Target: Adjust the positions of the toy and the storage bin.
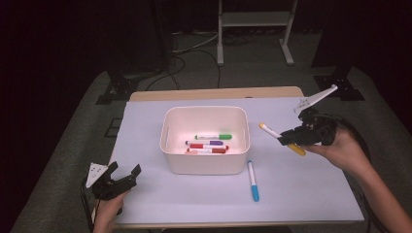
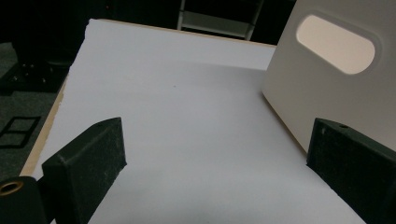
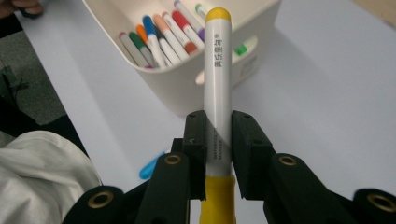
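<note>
The broad counter (image 1: 194, 204) with its pale lilac-white top is carrying everything, and a strip of light wood is showing along its far edge. Near the middle of it, the cream-white rectangular plastic bin (image 1: 206, 162) with rounded corners and cut-out handles is sitting upright. In the high view it is holding several markers, among them a green-capped one (image 1: 214, 137), a purple one (image 1: 204, 142) and red ones.

At about three o'clock from the bin, the right tool (image 1: 287, 139) is hanging above the counter in the person's right hand (image 1: 342, 148). Its jaws are clamping the white-barrelled marker with a yellow cap and yellow end (image 3: 218, 84) around the barrel, just ahead of the yellow cap, and the marker's far yellow tip is pointing toward the bin.

At about eight o'clock from the bin, near the counter's front left corner, the left tool (image 1: 125, 171) is resting low, its jaws standing wide apart with nothing between them, facing the bin's side wall.

At about five o'clock from the bin, the slim white marker with a blue cap (image 1: 253, 180) is lying flat on the counter, just beside the bin's front right corner.
</note>
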{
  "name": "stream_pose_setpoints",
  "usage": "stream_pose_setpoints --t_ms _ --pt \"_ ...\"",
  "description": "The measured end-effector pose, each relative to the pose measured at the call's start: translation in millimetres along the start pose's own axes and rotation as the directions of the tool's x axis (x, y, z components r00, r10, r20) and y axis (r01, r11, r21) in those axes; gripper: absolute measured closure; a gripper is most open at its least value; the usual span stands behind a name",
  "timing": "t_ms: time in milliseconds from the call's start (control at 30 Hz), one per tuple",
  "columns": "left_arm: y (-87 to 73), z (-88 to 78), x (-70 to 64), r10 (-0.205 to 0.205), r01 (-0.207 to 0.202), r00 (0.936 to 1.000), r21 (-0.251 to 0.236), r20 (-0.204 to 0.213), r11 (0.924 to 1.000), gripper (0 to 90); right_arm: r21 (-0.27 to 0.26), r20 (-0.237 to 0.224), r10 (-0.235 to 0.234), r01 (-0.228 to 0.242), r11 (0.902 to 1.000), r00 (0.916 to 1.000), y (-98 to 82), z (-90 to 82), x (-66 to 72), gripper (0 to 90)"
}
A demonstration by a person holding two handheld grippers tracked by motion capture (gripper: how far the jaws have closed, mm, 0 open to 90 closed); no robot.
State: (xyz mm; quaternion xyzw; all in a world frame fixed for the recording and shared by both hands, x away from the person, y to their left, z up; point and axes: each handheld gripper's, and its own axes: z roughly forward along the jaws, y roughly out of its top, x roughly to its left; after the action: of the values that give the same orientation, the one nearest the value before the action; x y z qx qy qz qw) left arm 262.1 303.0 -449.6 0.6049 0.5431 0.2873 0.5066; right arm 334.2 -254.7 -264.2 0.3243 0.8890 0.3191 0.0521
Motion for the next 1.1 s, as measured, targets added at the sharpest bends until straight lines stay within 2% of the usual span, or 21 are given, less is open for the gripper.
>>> stream_pose_setpoints --t_ms 200,300,367,400,567,700,1100 --pt "0.0 0.3 -0.1 0.000 0.000 1.0000 0.002 0.001 1.0000 3.1 -0.004 -0.033 -0.083 0.083 0.9966 0.9960 37.6 -11.0 18.7 75.6" --pt "0.0 0.3 0.0 -0.003 0.003 1.0000 -0.002 0.001 1.0000 3.2 0.005 -0.049 -0.128 0.129 0.9917 0.9905 56.2 -8.4 29.5 75.6" --pt "0.0 0.1 0.6 -0.002 0.002 1.0000 0.000 0.000 1.0000 3.2 0.013 -0.060 -0.173 0.174 0.9847 0.9831 68.8 -3.8 37.5 75.6" --pt "0.0 0.1 0.8 -0.002 0.002 1.0000 0.000 -0.001 1.0000 3.2 0.015 -0.065 -0.178 0.180 0.9836 0.9819 72.8 -2.0 40.5 75.6" --pt "0.1 0.0 0.8 0.000 0.000 1.0000 -0.002 0.001 1.0000 3.2 0.032 -0.109 -0.238 0.243 0.9696 0.9651 96.5 17.1 57.0 75.6" --pt "0.0 0.0 0.9 -0.002 0.002 1.0000 -0.003 0.002 1.0000 3.2 0.048 -0.137 -0.267 0.276 0.9600 0.9538 110.4 32.2 67.1 75.6" --pt "-0.2 -1.0 3.2 -0.008 0.008 1.0000 -0.007 0.000 0.9999 3.1 0.095 -0.214 -0.307 0.333 0.9382 0.9272 141.7 84.9 84.5 75.6"
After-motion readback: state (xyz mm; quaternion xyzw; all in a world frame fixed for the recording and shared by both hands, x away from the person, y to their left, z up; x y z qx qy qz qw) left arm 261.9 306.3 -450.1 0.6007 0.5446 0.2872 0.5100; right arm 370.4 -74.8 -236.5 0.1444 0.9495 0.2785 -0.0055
